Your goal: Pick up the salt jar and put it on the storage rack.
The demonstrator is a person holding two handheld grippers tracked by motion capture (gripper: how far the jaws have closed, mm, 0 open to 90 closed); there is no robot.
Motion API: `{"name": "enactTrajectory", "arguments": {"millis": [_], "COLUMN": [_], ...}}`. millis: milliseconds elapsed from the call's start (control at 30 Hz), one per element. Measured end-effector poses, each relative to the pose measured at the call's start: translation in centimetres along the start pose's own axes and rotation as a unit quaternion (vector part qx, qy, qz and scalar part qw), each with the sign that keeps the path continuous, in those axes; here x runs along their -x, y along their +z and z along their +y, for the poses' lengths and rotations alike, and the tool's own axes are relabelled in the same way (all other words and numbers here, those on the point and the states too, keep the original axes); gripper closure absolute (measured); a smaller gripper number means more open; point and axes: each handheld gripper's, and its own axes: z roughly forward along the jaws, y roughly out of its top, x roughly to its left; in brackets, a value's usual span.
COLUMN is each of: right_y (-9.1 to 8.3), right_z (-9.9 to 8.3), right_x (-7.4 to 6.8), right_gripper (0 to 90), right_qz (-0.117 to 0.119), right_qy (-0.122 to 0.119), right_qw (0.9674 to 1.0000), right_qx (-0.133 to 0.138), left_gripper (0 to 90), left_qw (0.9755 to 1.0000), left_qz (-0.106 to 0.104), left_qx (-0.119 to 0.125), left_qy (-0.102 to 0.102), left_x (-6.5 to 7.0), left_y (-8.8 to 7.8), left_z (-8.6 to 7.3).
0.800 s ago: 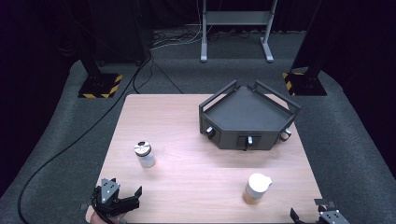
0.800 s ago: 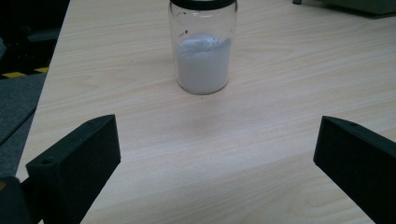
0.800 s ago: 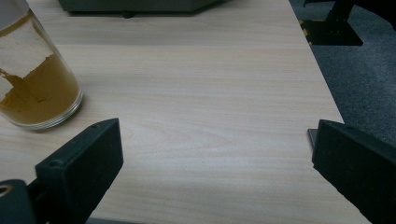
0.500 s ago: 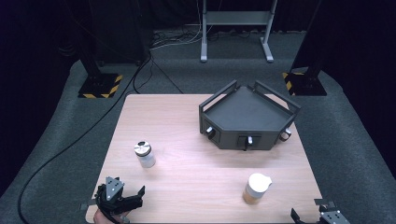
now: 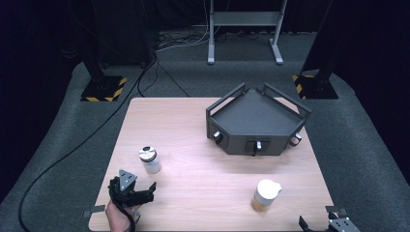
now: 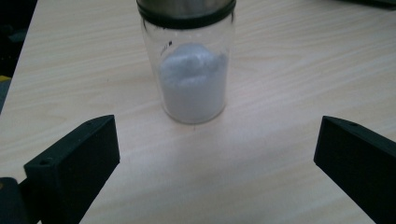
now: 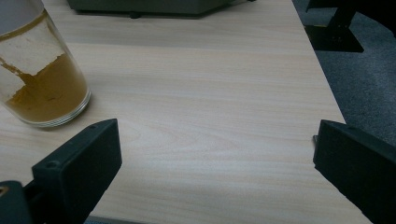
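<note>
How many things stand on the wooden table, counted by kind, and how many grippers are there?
Glass jars: 2, one with white powder and one with brown powder
Dark tray with handles: 1
Grippers: 2, the left gripper and the right gripper, both with jaws open
Total: 5

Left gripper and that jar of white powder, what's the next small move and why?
Probably ease the left gripper straight forward until its open jaws flank the jar of white powder. In the left gripper view the jar stands upright on the table, centred ahead of the jaws and clear of them, so closing now would likely grasp nothing.
</note>
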Motion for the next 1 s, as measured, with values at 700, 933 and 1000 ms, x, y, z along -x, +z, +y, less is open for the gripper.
{"name": "enactTrajectory", "arguments": {"millis": [700, 933, 1000], "right_y": [0.1, 0.0, 0.0], "right_z": [0.0, -0.1, -0.1], "right_x": [0.1, 0.3, 0.3], "right_gripper": [0.0, 0.0, 0.0], "right_qz": [0.001, 0.003, 0.003], "right_qy": [-0.002, -0.001, -0.001], "right_qw": [1.0, 1.0, 1.0], "right_qx": [-0.003, 0.0, 0.0], "left_gripper": [0.2, 0.3, 3.5], "left_qw": [0.9997, 0.9994, 0.9992], "left_qz": [-0.011, -0.007, -0.013], "left_qx": [-0.022, -0.031, -0.034], "left_qy": [-0.007, -0.016, -0.018], "left_x": [-1.1, -1.3, -1.6], "left_y": [6.9, 8.4, 8.9], "left_z": [3.8, 4.6, 4.7]}}
